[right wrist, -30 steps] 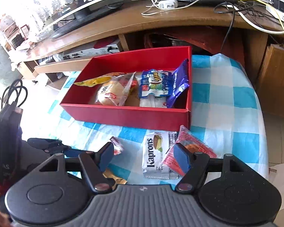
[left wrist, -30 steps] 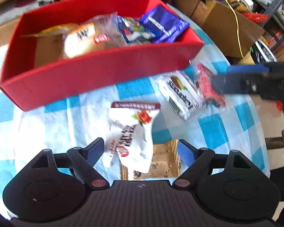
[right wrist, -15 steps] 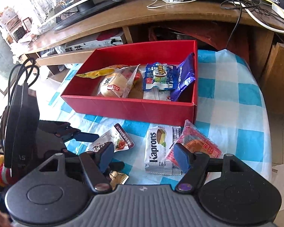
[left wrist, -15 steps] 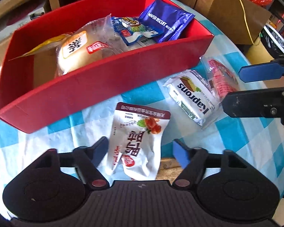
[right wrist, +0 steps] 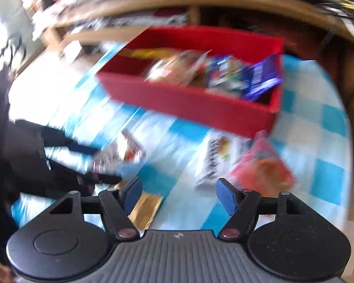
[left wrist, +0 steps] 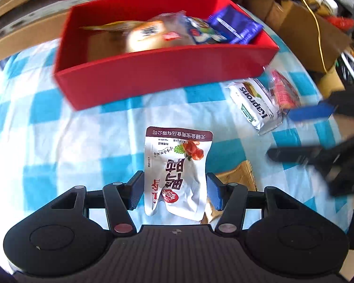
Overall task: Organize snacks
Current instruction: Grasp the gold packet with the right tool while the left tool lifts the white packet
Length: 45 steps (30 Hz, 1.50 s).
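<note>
Holding a white snack pouch: left gripper has its fingers closed in on both side edges, pouch standing up between them, printed face to the camera, maroon band at the far end. Pouch looks lifted off the bench, which wears a blue-and-white checked cloth.

Straight ahead of the left gripper, past the pouch: red box, long wall facing it. Inside it, a bun in clear wrap, a blue-white packet and a dark blue wafer pack leaning on the far-right end. Yellow packet behind the bun.

Ahead-right of the left gripper, on the cloth: Kaprons pack and, touching its far side, a pink-red packet. Both just outside the box's right corner. Gold-brown wrapper lies under and just right of the left gripper's right finger.

Right gripper: fingers spread wide, nothing between them. Its view is heavily motion-blurred. Kaprons pack and pink-red packet sit just ahead of it, slightly right. Gold wrapper is under its left finger. Red box further ahead. Left gripper with the pouch shows off to its left.
</note>
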Motion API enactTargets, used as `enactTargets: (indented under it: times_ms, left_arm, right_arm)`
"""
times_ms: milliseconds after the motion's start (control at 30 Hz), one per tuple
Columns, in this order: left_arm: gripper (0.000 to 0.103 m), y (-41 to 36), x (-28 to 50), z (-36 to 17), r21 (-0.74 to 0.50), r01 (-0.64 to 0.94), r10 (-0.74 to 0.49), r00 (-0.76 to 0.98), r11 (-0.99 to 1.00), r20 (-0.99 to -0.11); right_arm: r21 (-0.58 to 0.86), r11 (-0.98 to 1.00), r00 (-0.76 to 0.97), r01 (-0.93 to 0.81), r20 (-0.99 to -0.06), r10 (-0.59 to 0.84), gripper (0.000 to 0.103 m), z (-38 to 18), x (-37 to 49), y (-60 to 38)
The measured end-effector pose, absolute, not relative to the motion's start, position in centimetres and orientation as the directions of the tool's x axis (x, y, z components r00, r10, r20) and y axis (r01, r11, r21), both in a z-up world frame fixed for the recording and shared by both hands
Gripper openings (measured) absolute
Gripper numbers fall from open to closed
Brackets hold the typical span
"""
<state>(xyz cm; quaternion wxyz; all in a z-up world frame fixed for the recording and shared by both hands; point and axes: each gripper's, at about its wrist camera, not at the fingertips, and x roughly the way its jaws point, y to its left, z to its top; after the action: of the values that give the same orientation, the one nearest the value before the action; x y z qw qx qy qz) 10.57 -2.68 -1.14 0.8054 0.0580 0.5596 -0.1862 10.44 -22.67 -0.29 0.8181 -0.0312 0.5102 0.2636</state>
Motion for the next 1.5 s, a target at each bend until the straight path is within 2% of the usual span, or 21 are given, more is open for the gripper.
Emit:
enactTargets:
  times_ms: [300,367,433,467,533,600,633,733,833,967,1067,1133,1233,1300,1333,1500]
  left_arm:
    - [0.063,0.9,9.9,-1.9,-0.175,0.295,-0.259,0.275,0.939,-0.926]
    - [0.063,1.9,9.6,-1.9,-0.184,0.289,-0.262,0.260,0.939,-0.929]
    - [0.063,2.5,9.4,-1.8,-0.204,0.291,-0.282,0.260,0.935,-0.923]
    - [0.064,2.6,9.4,-1.7,-0.210,0.292,-0.288,0.258,0.933,-0.922]
    - [0.064,2.7,9.4,-1.8,-0.212,0.293,-0.290,0.256,0.932,-0.922]
    - [0.063,2.4,9.4,-1.8,-0.201,0.298,-0.281,0.257,0.933,-0.924]
    - [0.064,2.2,9.3,-1.9,-0.192,0.299,-0.274,0.260,0.935,-0.926]
    - [0.071,1.8,9.1,-2.0,-0.181,0.302,-0.265,0.266,0.936,-0.927]
    - [0.073,1.1,8.7,-2.1,-0.137,0.334,-0.237,0.281,0.933,-0.930]
    - [0.084,-0.1,8.3,-2.5,-0.098,0.363,-0.215,0.297,0.926,-0.930]
    - [0.086,-1.1,7.9,-2.9,0.012,0.393,-0.131,0.336,0.919,-0.933]
    - [0.088,-1.0,7.9,-3.1,0.030,0.389,-0.115,0.344,0.921,-0.932]
    - [0.083,-0.8,7.9,-3.1,0.024,0.378,-0.118,0.348,0.926,-0.930]
    - [0.073,-1.0,7.7,-2.8,0.022,0.374,-0.120,0.353,0.927,-0.928]
    - [0.062,-1.1,7.6,-2.6,0.019,0.371,-0.123,0.355,0.929,-0.927]
    - [0.058,-0.9,7.2,-2.0,0.003,0.329,-0.125,0.365,0.944,-0.923]
  right_arm:
    - [0.182,0.685,0.181,-0.706,-0.888,0.422,0.084,-3.6,10.4,-16.1]
    - [0.163,0.651,0.179,-0.741,-0.887,0.425,0.089,-4.1,10.0,-15.2]
    - [0.154,0.641,0.180,-0.752,-0.888,0.424,0.089,-4.1,9.7,-15.1]
    - [0.156,0.647,0.180,-0.746,-0.888,0.422,0.088,-4.1,9.6,-15.3]
    - [0.119,0.672,0.221,-0.731,-0.890,0.398,0.079,-4.0,9.1,-15.6]
    - [0.057,0.707,0.282,-0.705,-0.892,0.353,0.059,-3.9,8.6,-15.6]
    - [0.047,0.720,0.293,-0.692,-0.894,0.340,0.057,-3.8,8.5,-15.6]
    - [0.034,0.731,0.300,-0.681,-0.899,0.321,0.056,-3.6,7.6,-15.5]
    - [0.020,0.746,0.310,-0.665,-0.902,0.301,0.056,-3.3,6.6,-15.5]
    - [0.015,0.775,0.333,-0.632,-0.898,0.289,0.056,-3.0,6.3,-16.0]
    - [0.029,0.797,0.344,-0.604,-0.892,0.294,0.056,-2.5,6.4,-16.5]
    - [0.033,0.810,0.357,-0.586,-0.887,0.295,0.056,-2.0,6.3,-17.0]
    - [0.033,0.826,0.368,-0.562,-0.885,0.285,0.056,-1.9,6.4,-17.5]
    - [0.030,0.837,0.371,-0.546,-0.888,0.273,0.056,-2.2,6.5,-17.8]
    - [0.031,0.841,0.371,-0.540,-0.888,0.271,0.056,-2.3,6.6,-17.9]
    - [0.045,0.856,0.376,-0.514,-0.886,0.272,0.056,-2.5,6.9,-18.4]
